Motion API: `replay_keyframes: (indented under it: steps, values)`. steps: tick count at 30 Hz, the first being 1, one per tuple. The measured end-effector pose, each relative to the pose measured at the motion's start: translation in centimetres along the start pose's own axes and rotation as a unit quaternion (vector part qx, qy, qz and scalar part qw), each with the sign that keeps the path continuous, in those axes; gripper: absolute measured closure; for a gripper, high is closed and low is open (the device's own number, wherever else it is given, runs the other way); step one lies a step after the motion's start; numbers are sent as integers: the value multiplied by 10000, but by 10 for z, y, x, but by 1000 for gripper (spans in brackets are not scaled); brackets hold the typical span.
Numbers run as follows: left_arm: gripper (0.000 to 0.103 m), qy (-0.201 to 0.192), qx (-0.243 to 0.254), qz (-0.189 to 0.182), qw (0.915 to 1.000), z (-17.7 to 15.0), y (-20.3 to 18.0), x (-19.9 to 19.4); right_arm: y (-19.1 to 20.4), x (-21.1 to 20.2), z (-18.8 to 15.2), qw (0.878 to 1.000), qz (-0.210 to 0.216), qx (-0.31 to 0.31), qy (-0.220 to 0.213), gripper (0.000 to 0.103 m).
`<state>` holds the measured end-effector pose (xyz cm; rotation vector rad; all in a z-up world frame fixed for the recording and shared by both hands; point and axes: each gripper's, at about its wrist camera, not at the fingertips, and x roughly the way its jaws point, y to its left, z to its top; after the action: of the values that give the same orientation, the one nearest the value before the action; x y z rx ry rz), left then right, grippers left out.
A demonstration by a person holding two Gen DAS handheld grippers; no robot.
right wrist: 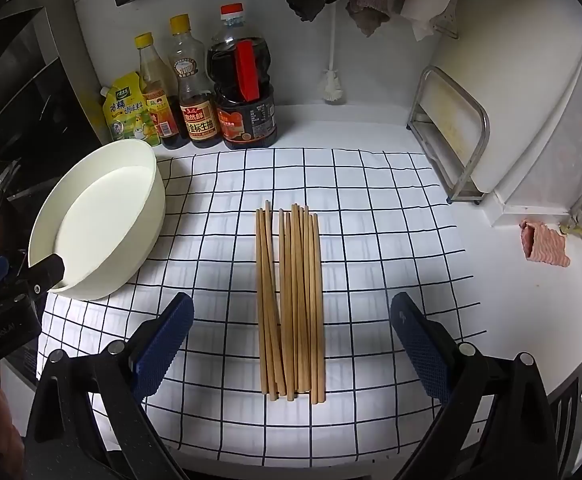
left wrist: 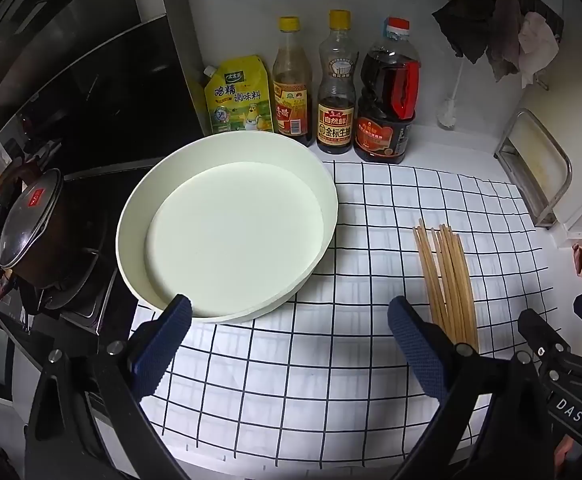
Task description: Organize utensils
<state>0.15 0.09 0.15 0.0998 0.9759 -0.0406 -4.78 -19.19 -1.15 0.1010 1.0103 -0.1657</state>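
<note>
Right wrist view: right gripper (right wrist: 291,344) tilted steeply down over the checked cloth (right wrist: 371,240), jaws spread wide apart, nothing between the pads. Chopsticks (right wrist: 291,300), a loose bundle of wooden sticks, lie flat on the cloth, lengthwise between the 2 fingers and just beyond their tips, untouched. White basin (right wrist: 103,216) stands on the cloth's edge, left of the chopsticks, well apart from them. Left gripper's finger shows at the basin's near rim.

Left wrist view: left gripper (left wrist: 289,344) likewise pitched down, jaws wide apart, empty; its left finger (left wrist: 159,352) overlaps the basin's (left wrist: 227,232) near rim, contact unclear. Chopsticks (left wrist: 449,284) appear right of the basin, partly hidden behind the right finger.

Seen only here: a lidded pot (left wrist: 31,232) on the stove, left of the basin.
Seen only from the right wrist: the chopsticks' full length; a pink rag (right wrist: 545,246) on the counter, far right of the chopsticks.

Both views: 3 sauce bottles (right wrist: 195,92) and a yellow pouch (right wrist: 129,112) behind the basin, against the wall.
</note>
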Motion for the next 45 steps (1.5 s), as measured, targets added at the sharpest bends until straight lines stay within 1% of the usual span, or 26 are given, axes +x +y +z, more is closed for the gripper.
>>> replay_keyframes:
  steps: [45]
  values:
    - [6, -18, 7, 0, 10000, 0, 3, -3, -3, -6, 5, 10000, -6, -1, -17, 9]
